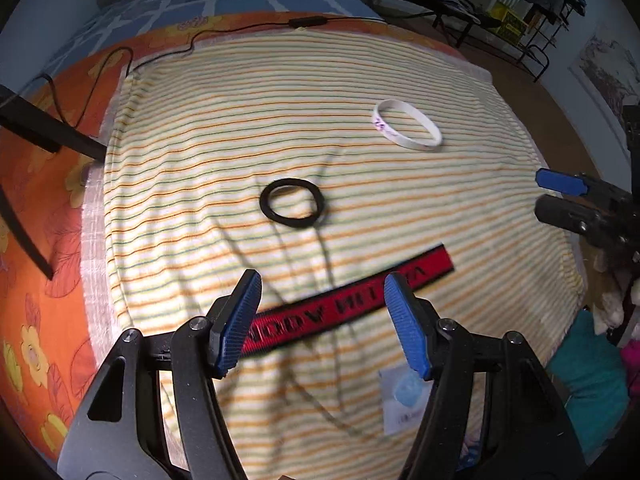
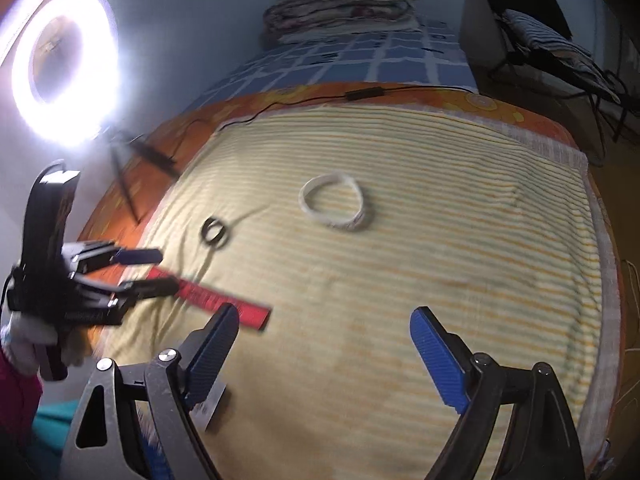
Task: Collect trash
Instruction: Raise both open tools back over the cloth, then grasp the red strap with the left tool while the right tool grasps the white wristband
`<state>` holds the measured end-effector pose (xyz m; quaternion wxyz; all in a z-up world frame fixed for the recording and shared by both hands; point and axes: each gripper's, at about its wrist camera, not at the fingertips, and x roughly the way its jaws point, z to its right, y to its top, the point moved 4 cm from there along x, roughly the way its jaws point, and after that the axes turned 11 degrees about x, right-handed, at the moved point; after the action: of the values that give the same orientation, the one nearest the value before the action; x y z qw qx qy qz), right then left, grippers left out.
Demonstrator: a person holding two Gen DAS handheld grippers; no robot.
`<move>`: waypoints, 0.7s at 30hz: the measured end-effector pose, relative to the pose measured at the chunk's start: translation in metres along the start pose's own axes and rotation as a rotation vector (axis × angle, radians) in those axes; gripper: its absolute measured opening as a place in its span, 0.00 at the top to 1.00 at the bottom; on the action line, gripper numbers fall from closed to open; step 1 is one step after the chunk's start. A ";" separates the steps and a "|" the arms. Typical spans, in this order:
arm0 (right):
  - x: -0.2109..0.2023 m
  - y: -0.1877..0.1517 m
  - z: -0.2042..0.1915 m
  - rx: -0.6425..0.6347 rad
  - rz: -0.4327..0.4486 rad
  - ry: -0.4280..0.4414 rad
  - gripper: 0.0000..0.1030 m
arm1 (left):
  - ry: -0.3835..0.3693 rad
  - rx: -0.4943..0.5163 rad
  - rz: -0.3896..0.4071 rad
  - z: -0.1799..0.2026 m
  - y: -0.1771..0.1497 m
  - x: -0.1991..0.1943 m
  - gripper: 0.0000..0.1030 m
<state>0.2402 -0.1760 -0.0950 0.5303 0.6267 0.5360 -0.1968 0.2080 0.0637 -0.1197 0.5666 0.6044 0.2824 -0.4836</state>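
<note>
The left gripper (image 1: 322,284) stands wide open above the striped cloth (image 1: 224,128), and nothing is between its blue pads. Under it lies the red strap (image 1: 352,304) with black letters, which passes below both fingers; whether a pad touches it I cannot tell. The right gripper (image 2: 324,320) is also wide open and empty, and it hangs over a bare part of the cloth near the front edge.

The black hair band (image 1: 293,204) lies about in the middle of the cloth, just beyond the red strap and apart from it. The white wristband (image 1: 408,125) lies farther, toward the far right corner of the cloth, well apart from the hair band. A small clear packet (image 1: 402,400) with a pale blue spot lies near the front edge, partly behind the right finger of the left gripper.

Around the three bands the cloth is free on all sides. Its right half, as the right wrist view shows it, carries nothing, so there is open room up to the right edge.

The cloth lies on an orange flowered sheet (image 1: 48,240) that shows along the left and far edges. A thin black cable (image 1: 224,30) with a small box runs along the far edge. Beyond it a blue checked cover (image 2: 360,64) continues, with a folded blanket (image 2: 340,0) at its far end. A bright ring light (image 2: 64,68) stands at the left side, with its thin black legs on the orange sheet. A hand in a white glove (image 2: 24,340) holds the left gripper.
</note>
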 end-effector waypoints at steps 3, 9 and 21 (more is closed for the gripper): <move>0.017 0.010 0.007 0.046 -0.018 0.007 0.18 | -0.015 -0.016 -0.020 -0.008 0.001 0.011 0.36; 0.039 0.025 0.015 0.112 -0.042 0.013 0.27 | -0.047 0.032 -0.060 0.000 -0.004 0.025 0.45; 0.076 0.048 0.008 0.161 -0.066 -0.003 0.39 | 0.051 0.256 -0.106 0.046 -0.034 0.023 0.59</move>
<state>0.3112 -0.1415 -0.1382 0.4723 0.6491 0.5378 -0.2575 0.1740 0.0215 -0.1500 0.4511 0.6680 0.2643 -0.5295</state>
